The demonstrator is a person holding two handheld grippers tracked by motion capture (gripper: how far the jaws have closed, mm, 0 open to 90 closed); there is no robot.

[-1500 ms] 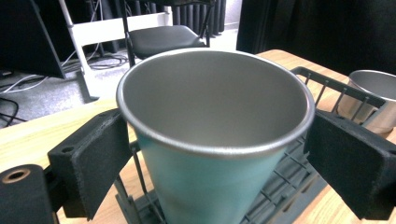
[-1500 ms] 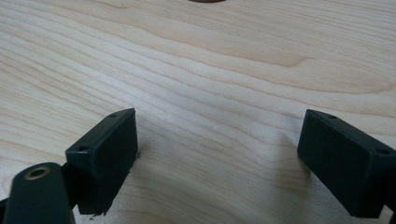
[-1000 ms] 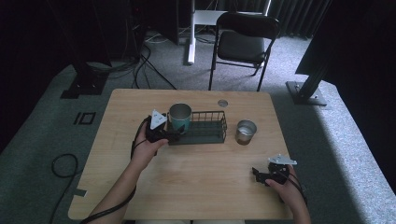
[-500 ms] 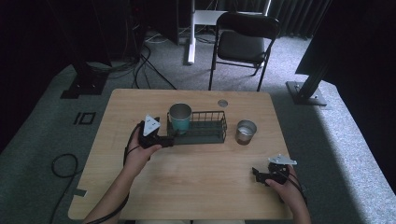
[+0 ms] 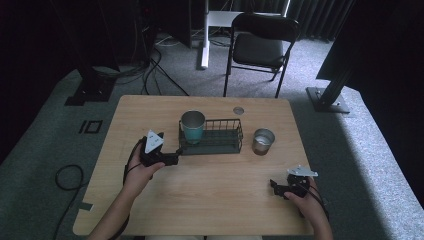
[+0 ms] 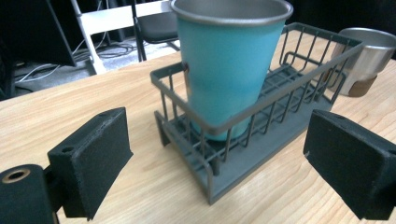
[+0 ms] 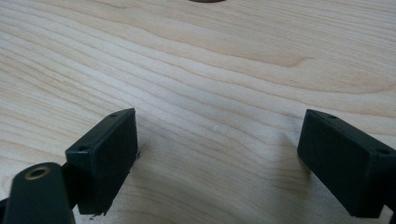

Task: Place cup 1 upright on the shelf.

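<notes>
Teal cup stands upright inside the near end of the wire basket, straight ahead of the left tongs, whose jaws are spread wide with nothing between them. From above, the left tongs sit just beside the basket's left end, apart from it or barely short of its corner; contact cannot be told. The cup fills that end of the basket nearest the tongs. Beyond the basket's far end, a steel cup rests on the counter, and in the left gripper view it shows behind the wires. The right tongs lie low over bare wood, well apart from the basket, jaws likewise wide apart and holding nothing.
</notes>
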